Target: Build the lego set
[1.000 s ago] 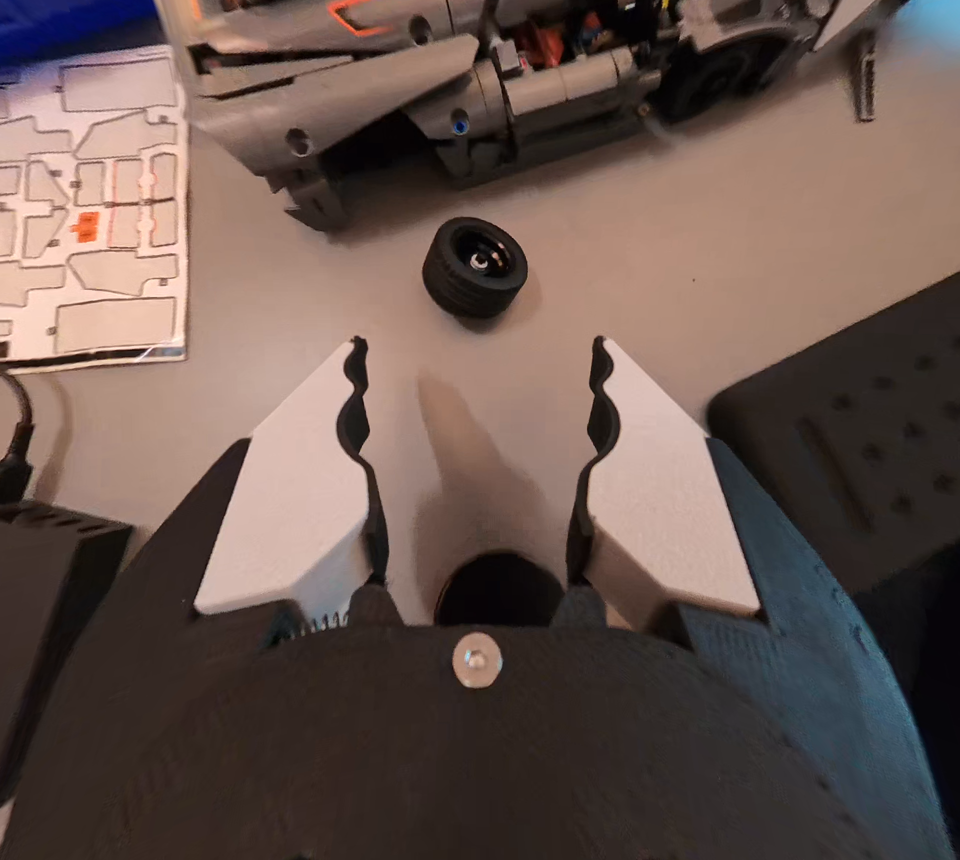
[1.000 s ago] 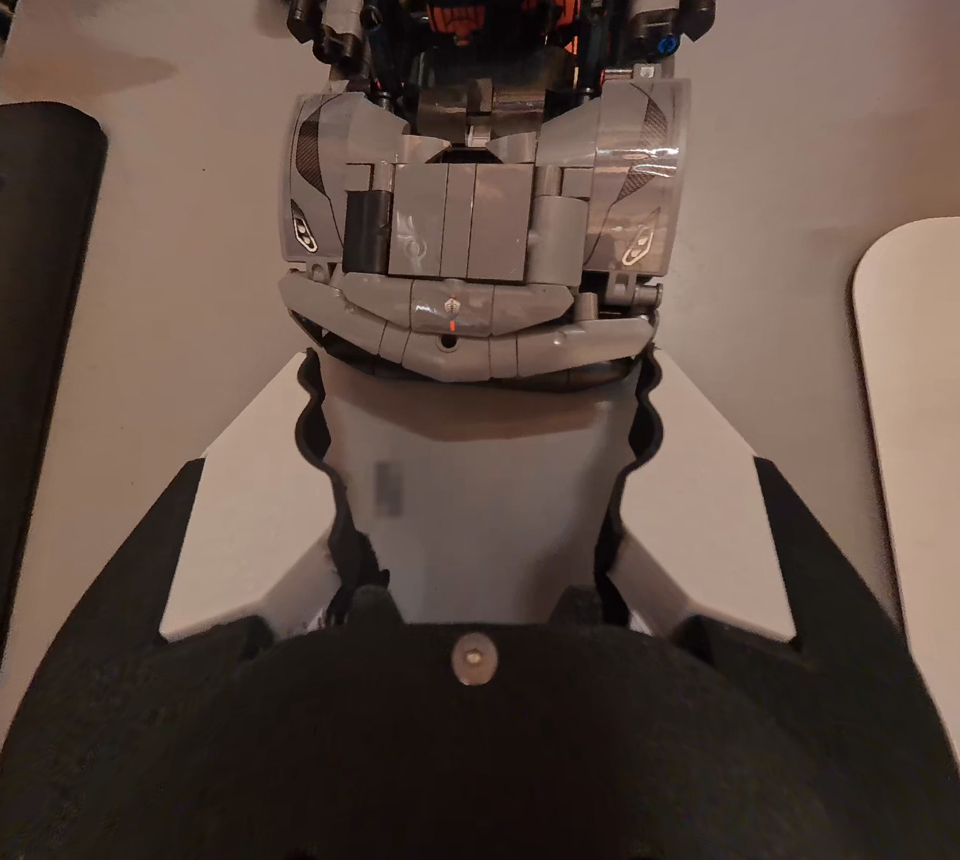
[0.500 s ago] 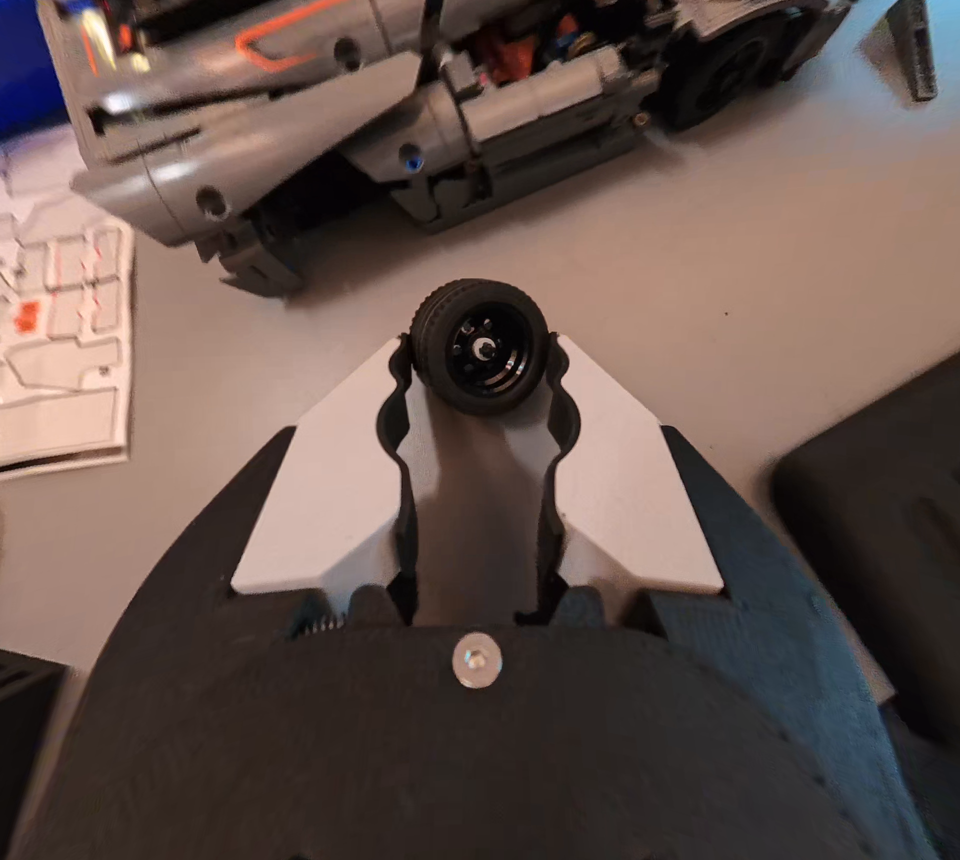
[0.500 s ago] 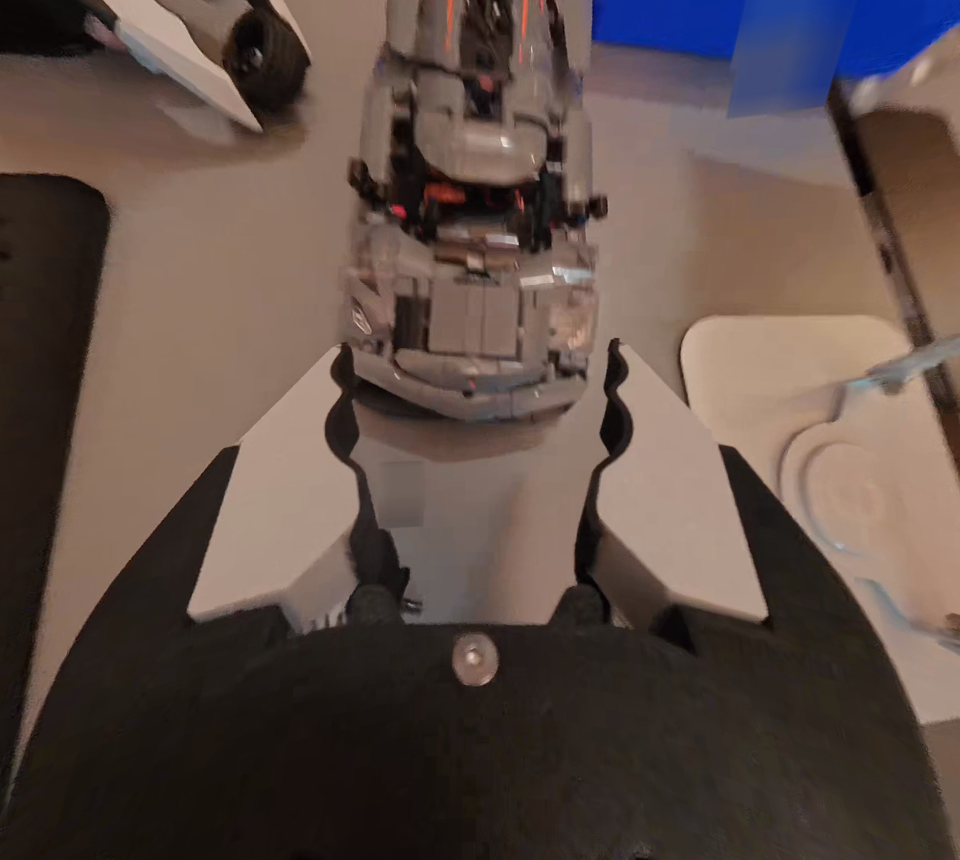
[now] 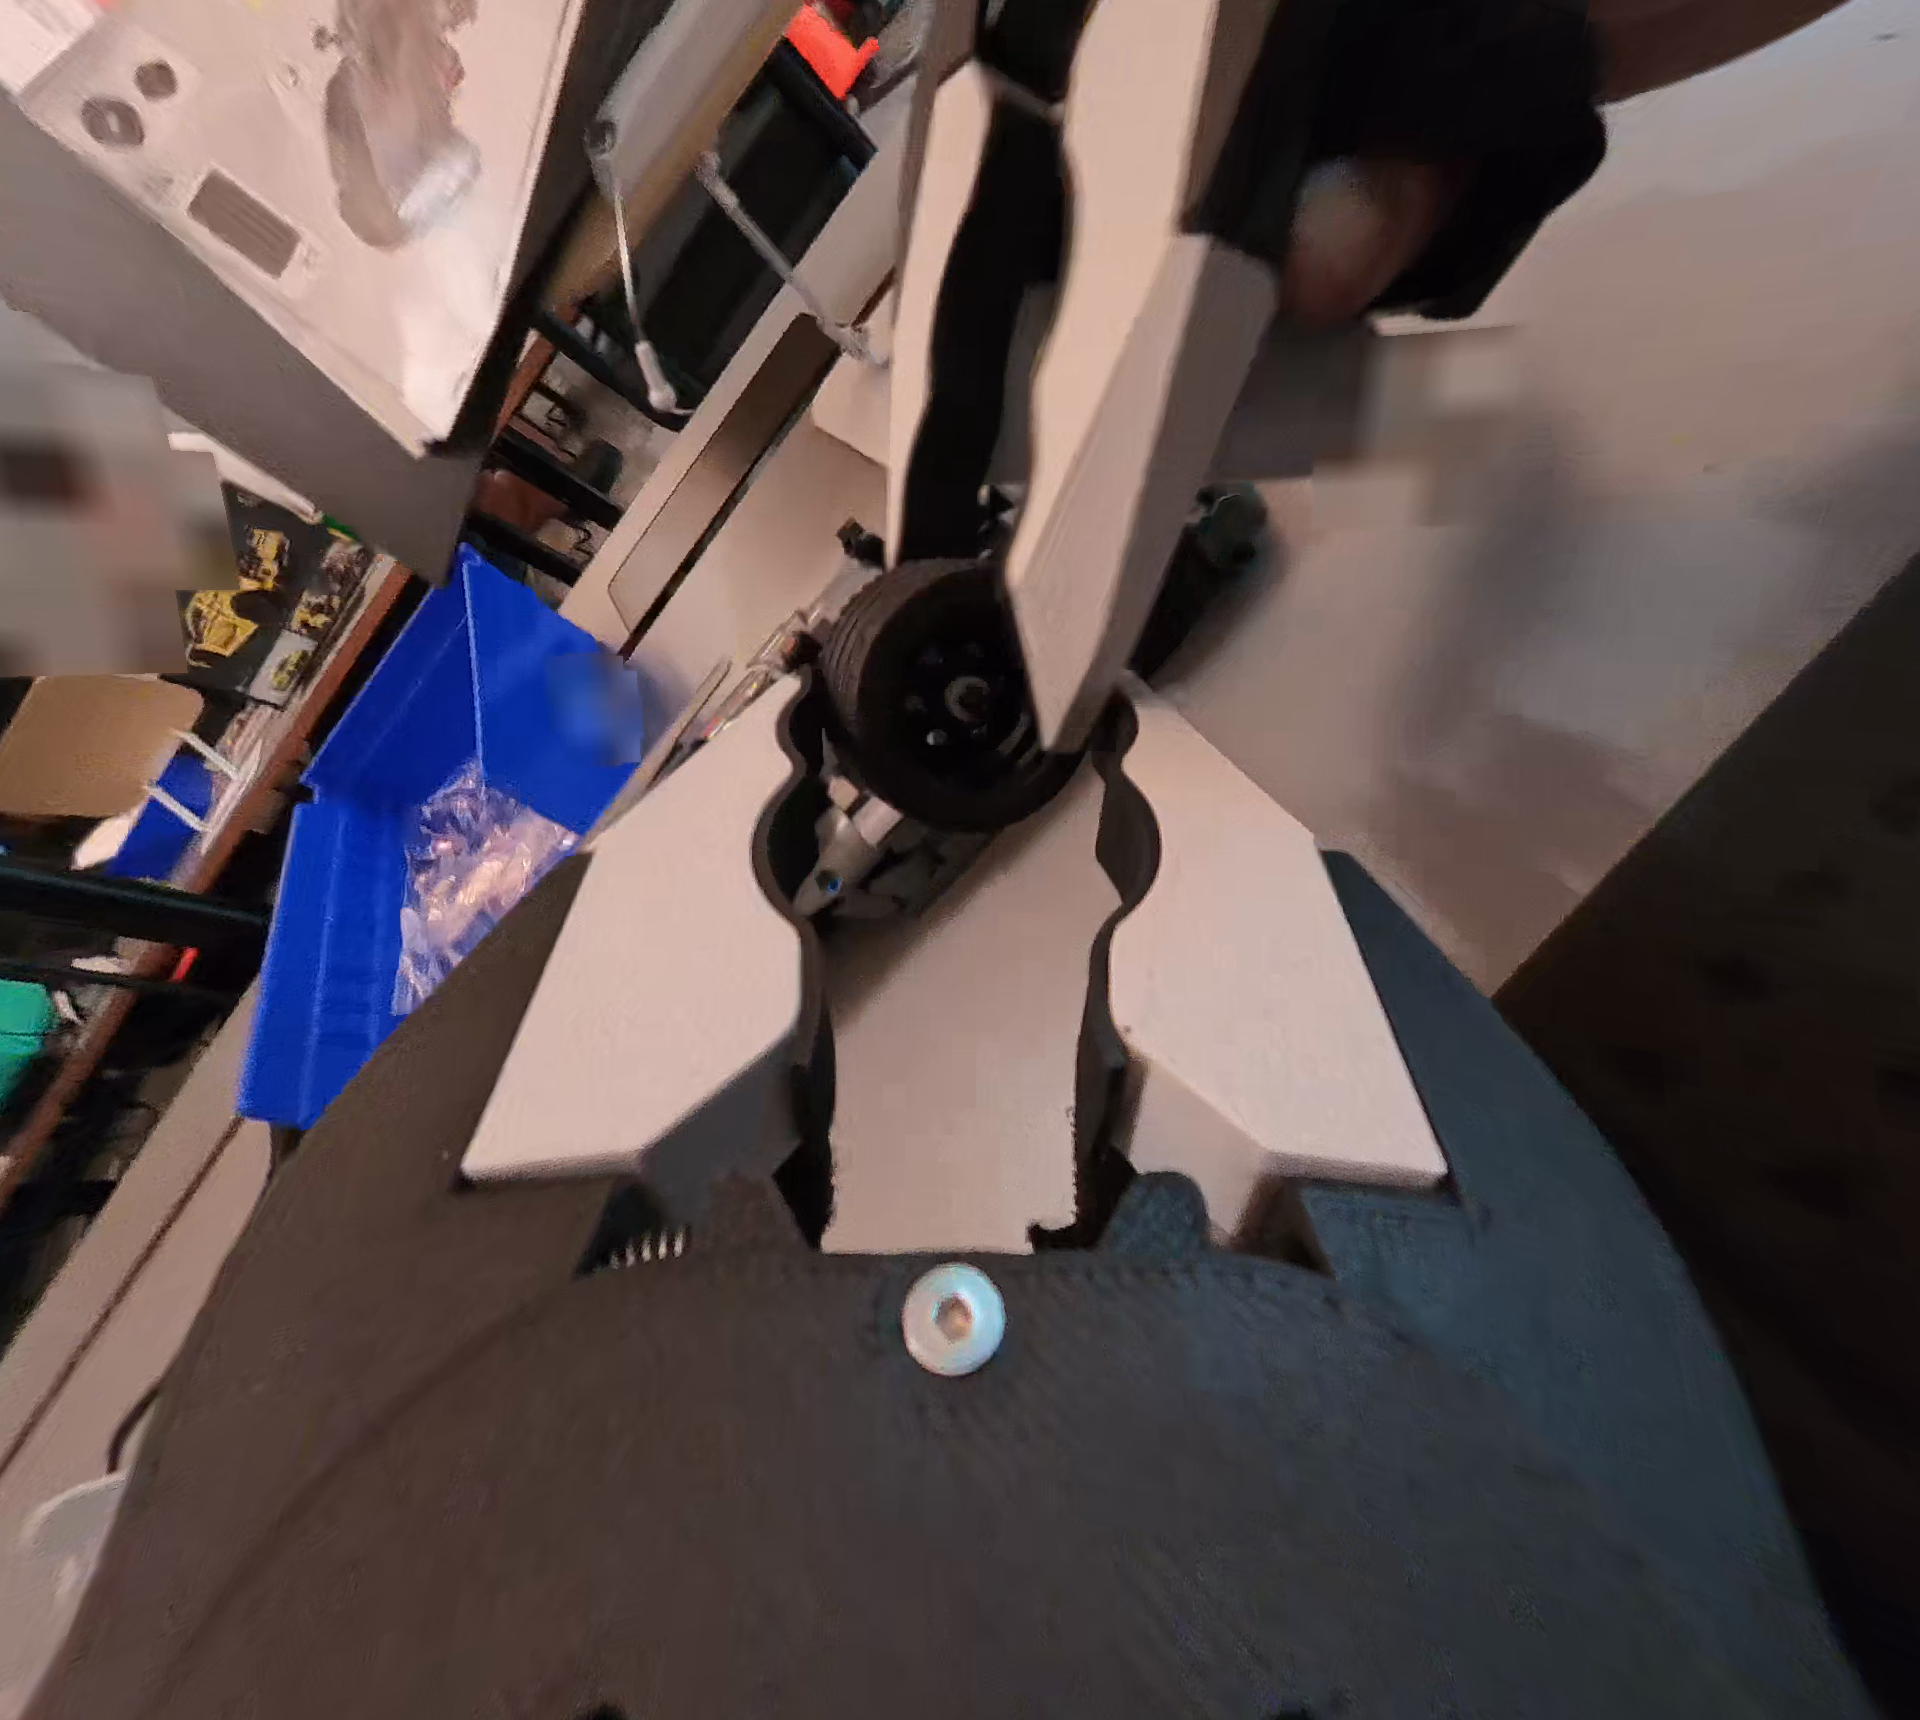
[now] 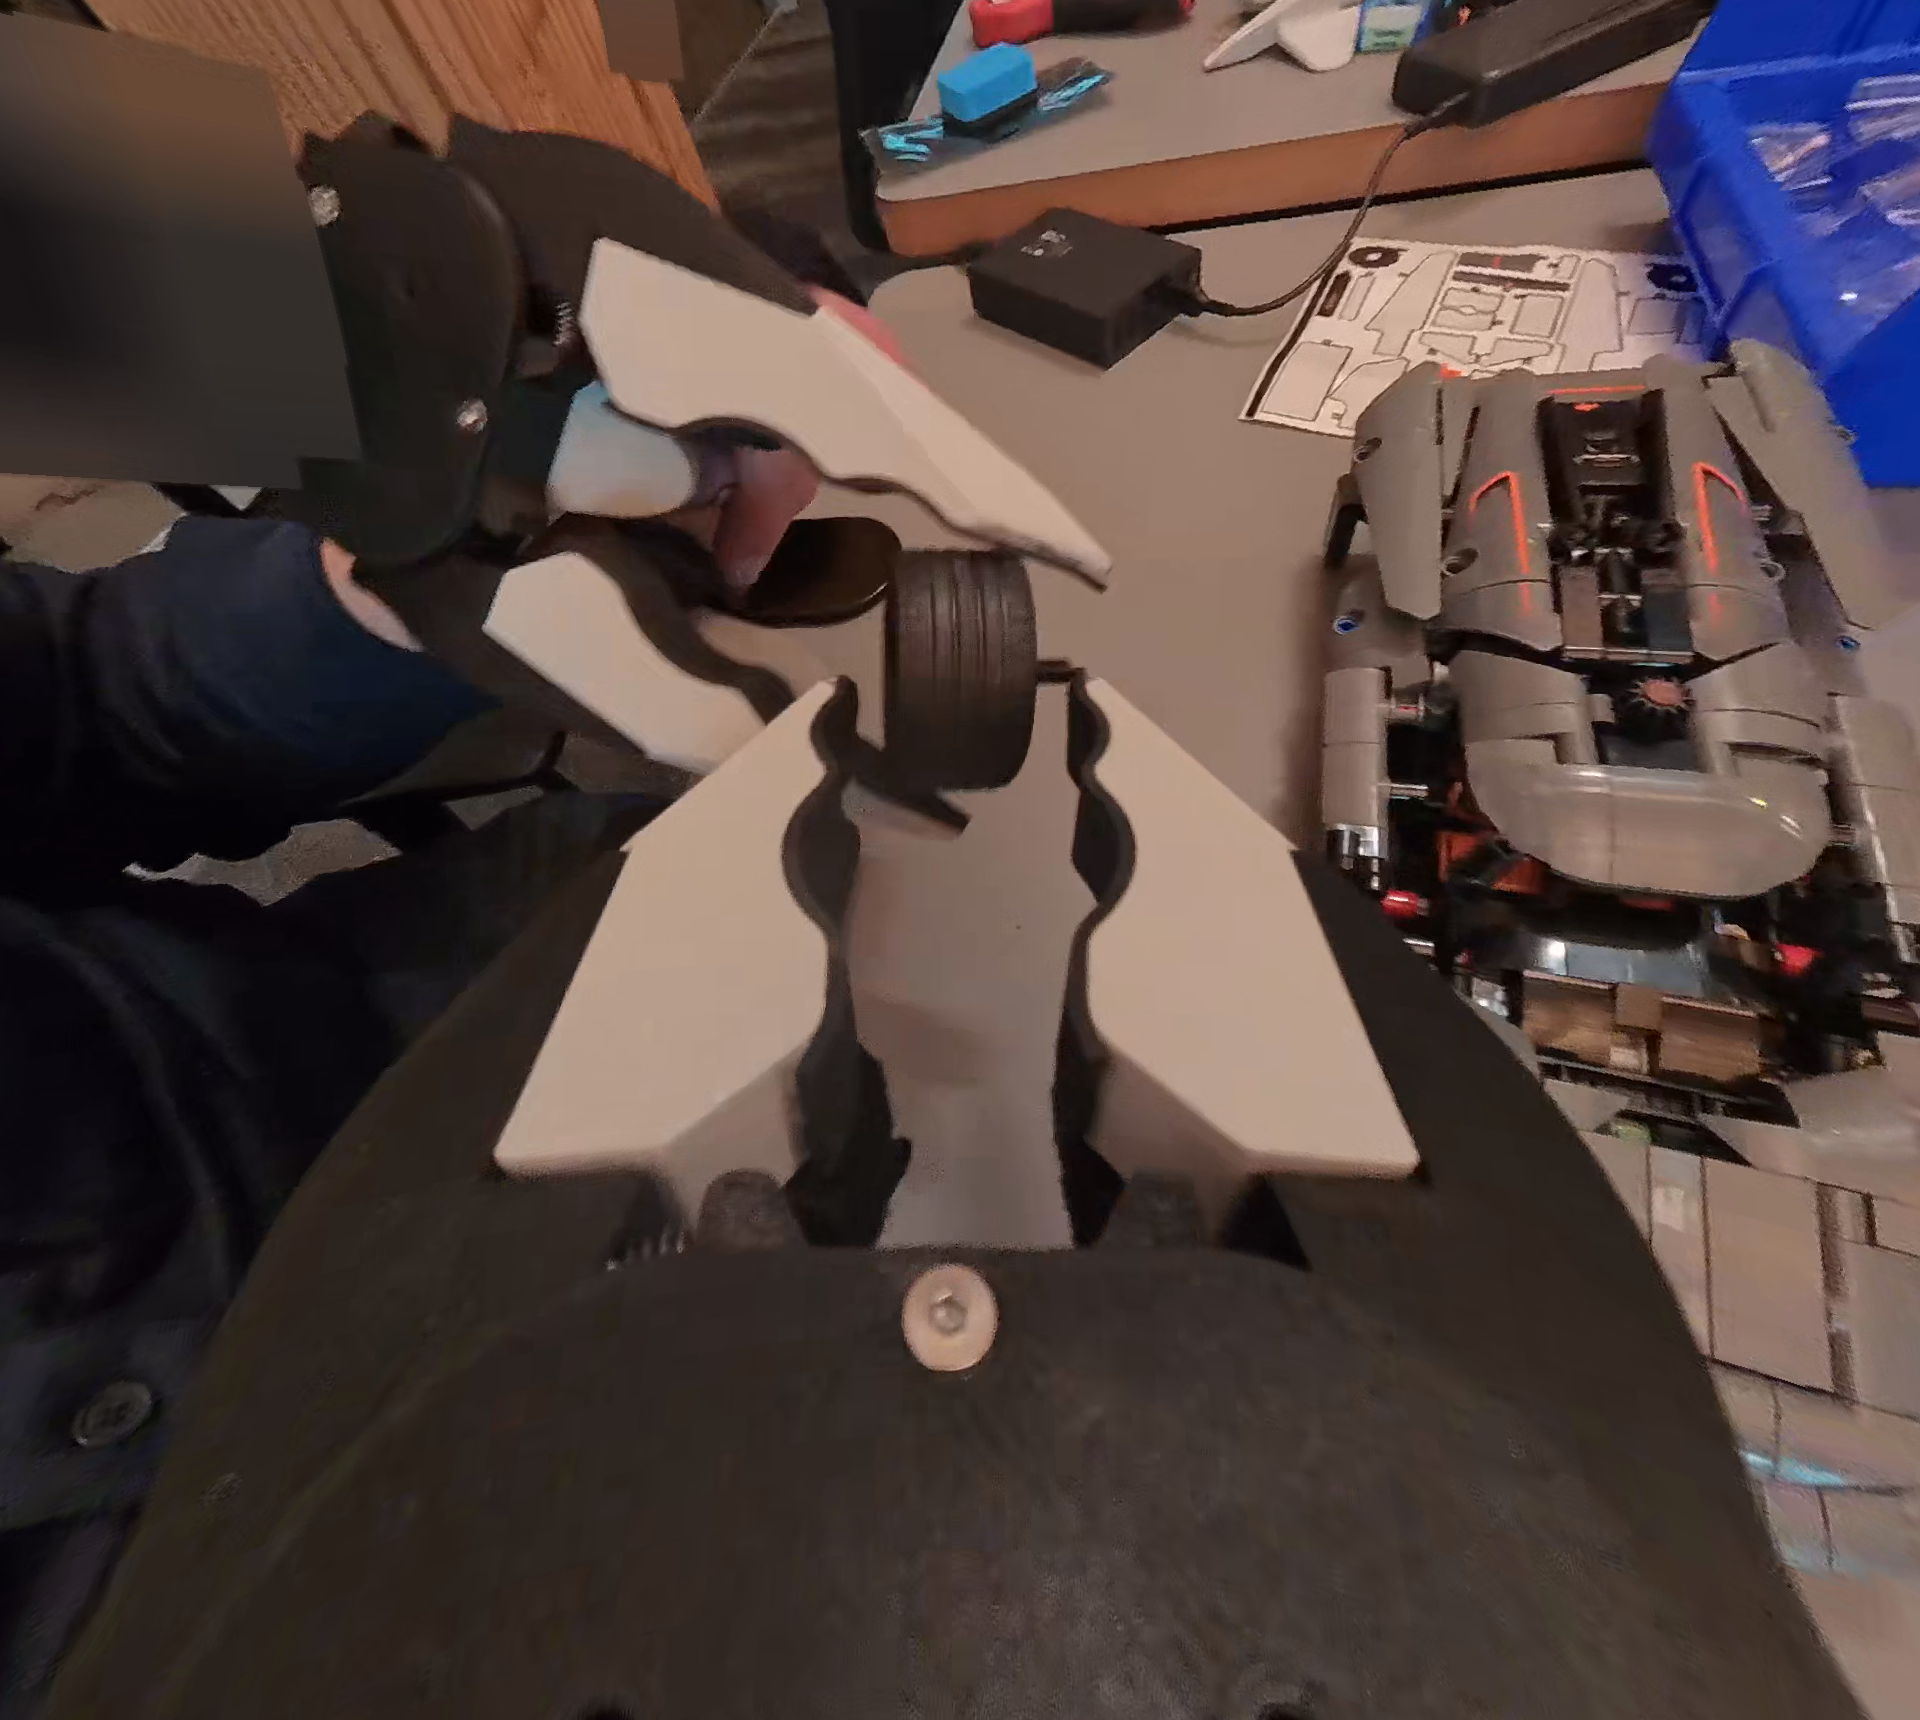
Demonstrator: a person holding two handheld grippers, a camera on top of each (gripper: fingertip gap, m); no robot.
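Note:
A black wheel (image 5: pixel 914 704) (image 6: pixel 961 683) is held in the air between both grippers. My left gripper (image 5: pixel 961 714) is shut on its tread; in the right wrist view this gripper (image 6: pixel 1023 691) comes in from the left, with one finger above the wheel and one below. My right gripper (image 6: pixel 956 688) is closed onto the wheel's two faces, where a short axle pin sticks out towards its right finger. In the left wrist view it (image 5: pixel 987 642) reaches down from above. The grey car model with orange lines (image 6: pixel 1621 714) rests on the grey table (image 6: pixel 1195 475) to the right.
A blue bin (image 6: pixel 1808 112) (image 5: pixel 416 787) stands behind the car. A sticker sheet (image 6: pixel 1455 340) and a black power brick (image 6: pixel 1081 278) lie at the back. A second table with tools (image 6: pixel 1247 8) is beyond. A person's sleeve (image 6: pixel 208 683) is at the left. The tips of both grippers are at nearly the same place. Both grippers' tips are roughly 30 cm from the black power brick (image 6: pixel 1081 278).
My left gripper closed on the wheel and lifted it off the table. My right gripper left the car's nose, swung over to the wheel and narrowed around it.

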